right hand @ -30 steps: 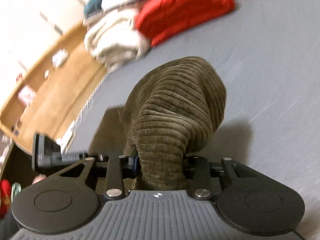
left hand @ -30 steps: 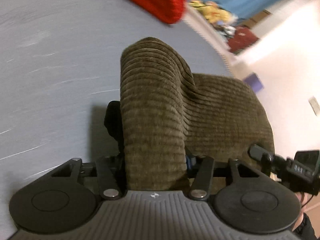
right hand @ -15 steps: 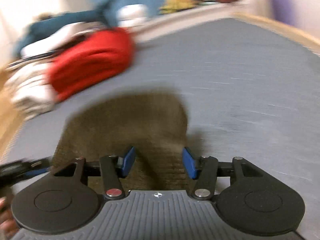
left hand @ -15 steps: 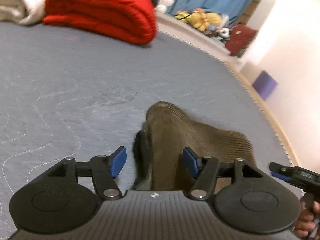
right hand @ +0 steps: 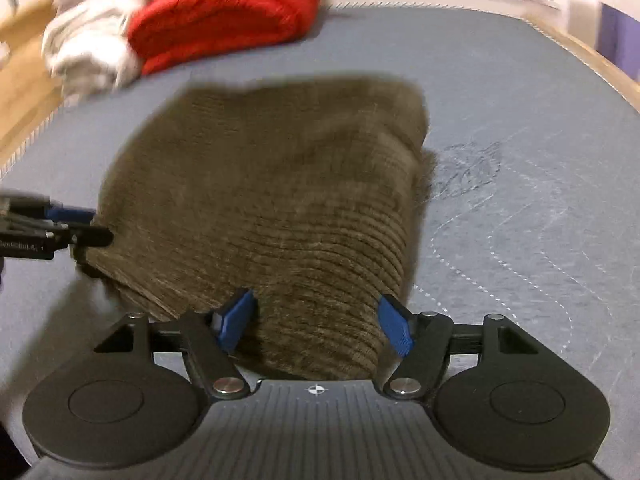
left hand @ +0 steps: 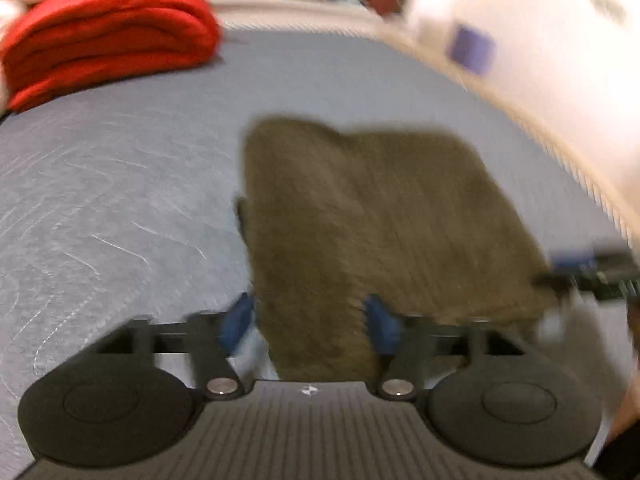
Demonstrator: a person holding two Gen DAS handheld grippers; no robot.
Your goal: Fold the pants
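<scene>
The brown corduroy pants [left hand: 380, 208] lie folded in a thick flat packet on the grey bed [left hand: 100, 184]. My left gripper [left hand: 308, 320] is at the packet's near left corner. Its jaws are opening, with the cloth's edge between the blue pads [left hand: 236, 320] but not pinched. The right wrist view shows the same pants [right hand: 272, 184] with my right gripper [right hand: 316, 320] at the near right corner. Its jaws are opening too, and a hump of cloth sits loose between its pads [right hand: 394, 328]. Each gripper shows at the edge of the other's view.
A folded red blanket [left hand: 108, 36] lies at the far side of the bed, with a white one [right hand: 88, 52] beside it. The bed's edge [left hand: 560, 148] runs along the right by a white wall. Wooden floor [right hand: 24, 92] shows past the left edge.
Both grippers held the pants' edge raised and pinched; the cloth has come down flat onto the bed, and both pairs of jaws have spread apart off it.
</scene>
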